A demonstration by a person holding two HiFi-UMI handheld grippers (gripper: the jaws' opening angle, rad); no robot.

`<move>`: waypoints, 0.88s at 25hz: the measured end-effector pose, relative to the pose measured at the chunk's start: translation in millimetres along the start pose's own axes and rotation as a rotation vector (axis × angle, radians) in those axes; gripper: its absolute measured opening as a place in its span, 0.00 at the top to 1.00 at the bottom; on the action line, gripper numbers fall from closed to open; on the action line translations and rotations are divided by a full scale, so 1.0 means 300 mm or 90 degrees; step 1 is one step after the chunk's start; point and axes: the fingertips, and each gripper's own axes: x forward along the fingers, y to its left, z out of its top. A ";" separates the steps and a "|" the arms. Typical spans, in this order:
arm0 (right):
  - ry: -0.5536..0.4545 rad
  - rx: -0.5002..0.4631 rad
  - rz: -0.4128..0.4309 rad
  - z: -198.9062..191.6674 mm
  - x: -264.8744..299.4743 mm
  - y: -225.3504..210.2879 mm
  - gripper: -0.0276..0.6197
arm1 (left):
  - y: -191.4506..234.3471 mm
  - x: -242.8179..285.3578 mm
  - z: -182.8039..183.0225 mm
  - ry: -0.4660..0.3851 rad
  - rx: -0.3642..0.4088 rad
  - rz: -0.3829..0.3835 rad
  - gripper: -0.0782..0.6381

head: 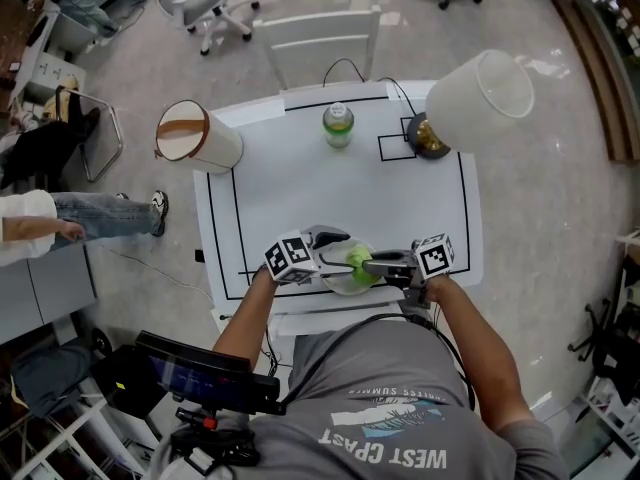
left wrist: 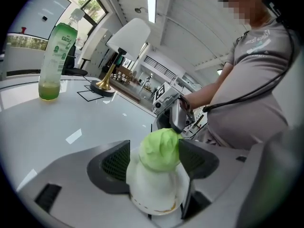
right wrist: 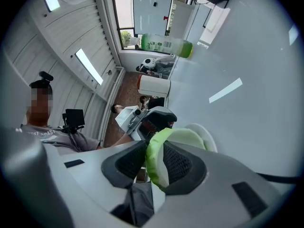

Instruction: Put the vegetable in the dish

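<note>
A white dish [head: 335, 284] sits low over the near edge of the white table [head: 300, 198]. My left gripper [head: 325, 258] is shut on the dish, whose body fills the gap between its jaws [left wrist: 152, 189]. A light green leafy vegetable [head: 358, 263] rests over the dish [left wrist: 160, 148]. My right gripper [head: 376, 265] comes in from the right, shut on the vegetable; the green leaf [right wrist: 154, 158] stands pinched between its pads, and the dish rim [right wrist: 205, 137] shows just behind it. The two grippers face each other closely across the dish.
A green drink bottle [head: 338, 125] stands at the table's far middle. A lamp with a white shade [head: 478, 93] and brass base [head: 430, 140] is at the far right, another shade [head: 195, 136] at the far left. A white chair [head: 320, 43] stands beyond; a person [head: 60, 218] sits at left.
</note>
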 end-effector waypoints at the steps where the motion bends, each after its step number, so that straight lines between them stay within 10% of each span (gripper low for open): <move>1: 0.000 -0.005 -0.008 0.005 -0.006 -0.004 0.81 | 0.003 0.002 0.004 -0.006 -0.004 0.000 0.45; 10: 0.010 -0.068 -0.108 0.028 -0.017 -0.018 0.76 | 0.031 0.005 0.015 -0.039 -0.030 -0.001 0.45; 18: 0.152 -0.348 -0.315 0.046 0.055 -0.039 0.76 | 0.061 0.025 -0.054 0.033 0.006 0.028 0.45; 22: 0.197 -0.357 -0.320 0.016 0.064 -0.053 0.76 | 0.061 0.035 -0.074 0.049 0.015 0.029 0.45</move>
